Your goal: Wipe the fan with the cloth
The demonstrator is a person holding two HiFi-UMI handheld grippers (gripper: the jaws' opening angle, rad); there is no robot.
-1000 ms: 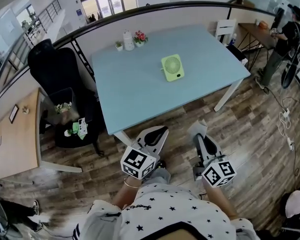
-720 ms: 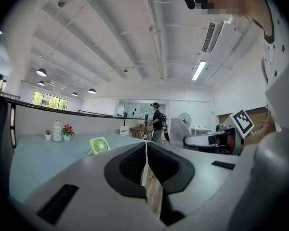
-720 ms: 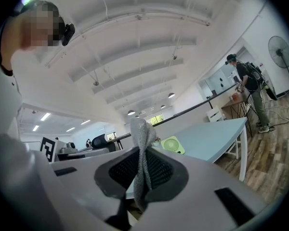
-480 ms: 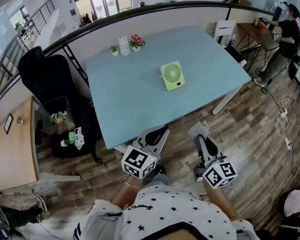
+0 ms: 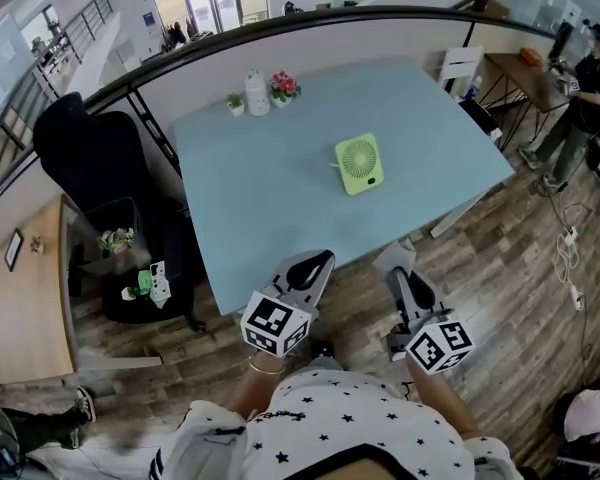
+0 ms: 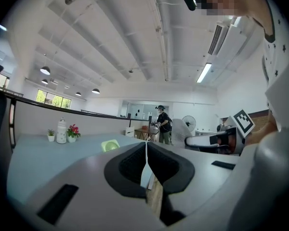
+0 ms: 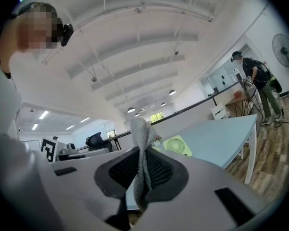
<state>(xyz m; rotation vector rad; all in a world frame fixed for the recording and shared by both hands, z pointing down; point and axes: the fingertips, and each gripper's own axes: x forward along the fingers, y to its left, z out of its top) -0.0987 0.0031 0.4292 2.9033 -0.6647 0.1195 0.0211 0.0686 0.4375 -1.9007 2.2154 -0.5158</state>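
Held low off the table's [image 5: 250, 198] near edge, over wood floor [image 5: 500, 258], the left gripper [image 5: 318, 259] has jaws together, empty; the right gripper [image 5: 398, 268] clamps the cloth [image 7: 140, 143]. The fan [image 5: 360, 163] sits near the table's right edge, bare top around it

The light-blue bench [image 5: 270, 198] stands on white legs over a wood-plank floor [image 5: 500, 258]. A pale green fan [image 5: 360, 164] sits on its top toward the right side, its round grille showing, well apart from the far edge. There a white bottle [image 5: 256, 92] stands between a small green potted plant [image 5: 237, 103] and a pot of pink and red flowers [image 5: 283, 87], all three close together.
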